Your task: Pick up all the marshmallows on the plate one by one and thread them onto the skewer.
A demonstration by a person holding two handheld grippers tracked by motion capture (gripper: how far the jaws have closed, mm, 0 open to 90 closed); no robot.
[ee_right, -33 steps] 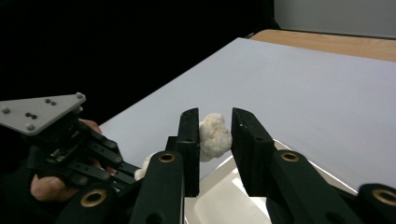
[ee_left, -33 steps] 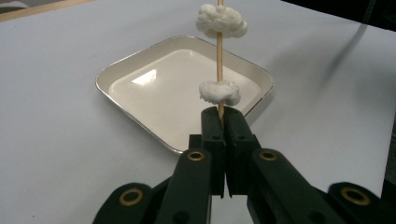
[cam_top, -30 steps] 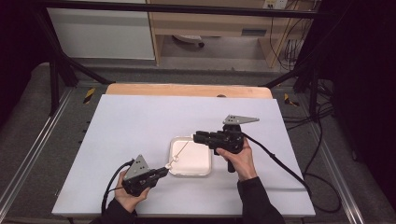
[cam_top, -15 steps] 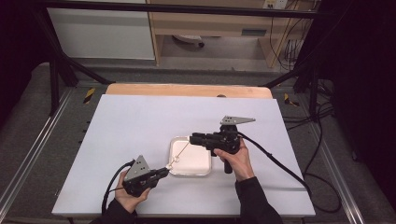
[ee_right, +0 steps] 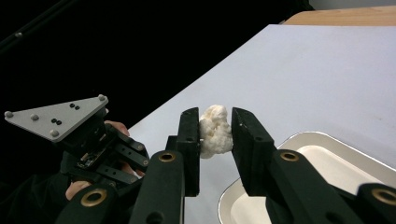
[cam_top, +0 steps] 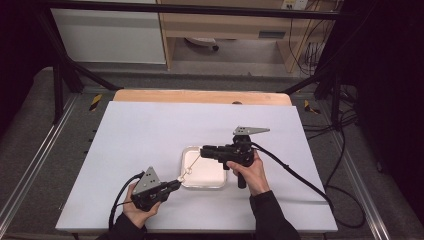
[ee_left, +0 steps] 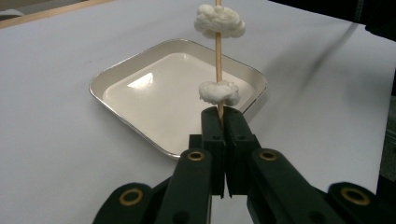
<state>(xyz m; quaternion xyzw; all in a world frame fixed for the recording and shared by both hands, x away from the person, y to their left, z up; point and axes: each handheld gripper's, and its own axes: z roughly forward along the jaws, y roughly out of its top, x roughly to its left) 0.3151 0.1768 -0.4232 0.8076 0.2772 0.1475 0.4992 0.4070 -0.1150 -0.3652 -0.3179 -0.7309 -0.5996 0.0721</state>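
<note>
The right gripper (ee_right: 209, 133) has edged left, its fingers pinching the upper white lump (ee_right: 215, 130) on the skewer (ee_left: 217, 74); the left gripper (ee_left: 224, 126) clamps the skewer's base, ready for stripping over the tray (ee_left: 140, 60).

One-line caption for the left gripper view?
Left gripper holds a skewer with two white lumps over a tray.

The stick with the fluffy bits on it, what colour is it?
The stick is pale, light-brown wood; it shows best in the left gripper view.
</note>
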